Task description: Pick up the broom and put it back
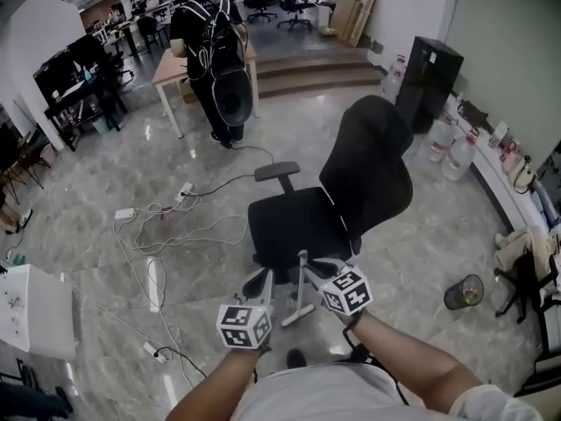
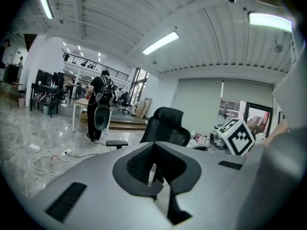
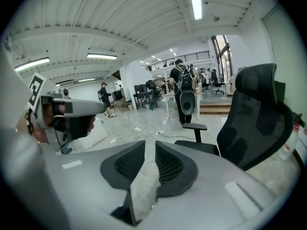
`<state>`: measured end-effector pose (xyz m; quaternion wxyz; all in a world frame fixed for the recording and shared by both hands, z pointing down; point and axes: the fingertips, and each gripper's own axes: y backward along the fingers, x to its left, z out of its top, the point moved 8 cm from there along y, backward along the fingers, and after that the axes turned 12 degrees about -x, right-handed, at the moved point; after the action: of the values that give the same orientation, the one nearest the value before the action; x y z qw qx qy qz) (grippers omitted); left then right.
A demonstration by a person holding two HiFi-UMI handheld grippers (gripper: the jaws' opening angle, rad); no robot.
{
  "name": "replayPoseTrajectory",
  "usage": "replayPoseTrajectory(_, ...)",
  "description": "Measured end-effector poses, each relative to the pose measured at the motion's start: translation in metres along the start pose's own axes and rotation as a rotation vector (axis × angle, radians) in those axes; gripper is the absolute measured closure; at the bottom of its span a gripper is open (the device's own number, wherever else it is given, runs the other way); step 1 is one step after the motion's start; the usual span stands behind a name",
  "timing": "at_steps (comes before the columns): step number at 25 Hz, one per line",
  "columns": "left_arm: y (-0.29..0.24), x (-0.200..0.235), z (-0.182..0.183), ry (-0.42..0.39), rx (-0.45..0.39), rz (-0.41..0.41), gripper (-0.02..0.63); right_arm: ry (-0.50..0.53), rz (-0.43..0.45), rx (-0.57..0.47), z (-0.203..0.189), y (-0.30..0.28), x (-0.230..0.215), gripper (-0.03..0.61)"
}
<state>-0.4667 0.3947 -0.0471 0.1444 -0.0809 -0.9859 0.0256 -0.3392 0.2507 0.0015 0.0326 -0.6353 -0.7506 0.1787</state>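
R gripper (image 3: 149,146) jaws part open & closing, nothing btwn. L gripper (image 2: 154,152) jaws slightly apart, empty. Office chair (image 3: 259,121) just ahead.

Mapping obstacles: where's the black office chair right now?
Head view, centre: the black office chair stands just ahead of the person, with white cables on the floor to its left and the mesh bin to its right.

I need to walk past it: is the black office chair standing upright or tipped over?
Upright. The office chair has its seat level, backrest rising above it, armrest horizontal.
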Motion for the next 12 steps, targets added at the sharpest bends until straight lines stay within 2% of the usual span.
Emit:
replayPoseTrajectory(4,-0.008,-0.009,0.009,-0.006,-0.012,-0.04,0.604,0.03,0.02,-0.083,0.023,0.019,0.029,0.575)
replayPoseTrajectory(12,-0.02,-0.027,0.03,-0.016,-0.02,-0.084,0.604,-0.014,-0.016,-0.191,0.059,0.042,0.047,0.577)
